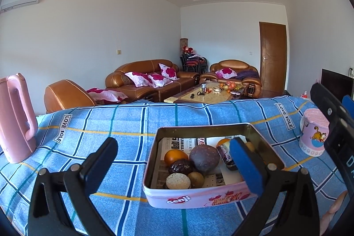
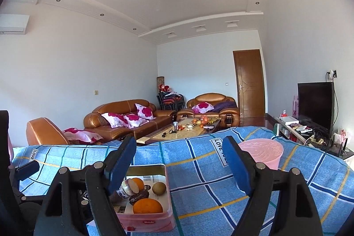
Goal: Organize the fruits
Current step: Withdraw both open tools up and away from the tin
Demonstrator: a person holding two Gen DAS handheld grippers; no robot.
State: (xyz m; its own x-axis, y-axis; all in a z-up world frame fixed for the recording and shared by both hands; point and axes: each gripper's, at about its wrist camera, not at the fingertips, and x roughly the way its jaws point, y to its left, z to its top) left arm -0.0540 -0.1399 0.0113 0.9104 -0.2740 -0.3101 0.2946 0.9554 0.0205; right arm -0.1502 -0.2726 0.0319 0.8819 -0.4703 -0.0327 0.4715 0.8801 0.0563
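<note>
Both claws hang wide open and empty above the pink tin [image 1: 199, 198]: left gripper [image 1: 174, 167] straddling its near-left corner, right gripper [image 2: 183, 165] just right of it. Inside the tin sit the fruits [image 1: 204, 158], gathered on newspaper, probably to keep them from rolling.

We see the pink tin [image 1: 194, 197], lid off, sitting on the blue checked cloth and lined with newspaper. Inside it, an orange [image 1: 175, 156] lies at the back left, touching a wrinkled dark date [image 1: 180, 166]. A big dull purple passion fruit [image 1: 204, 158] sits mid-tin. At the front, a pale speckled round fruit [image 1: 178, 181] rests against a brown kiwi [image 1: 195, 179].
</note>
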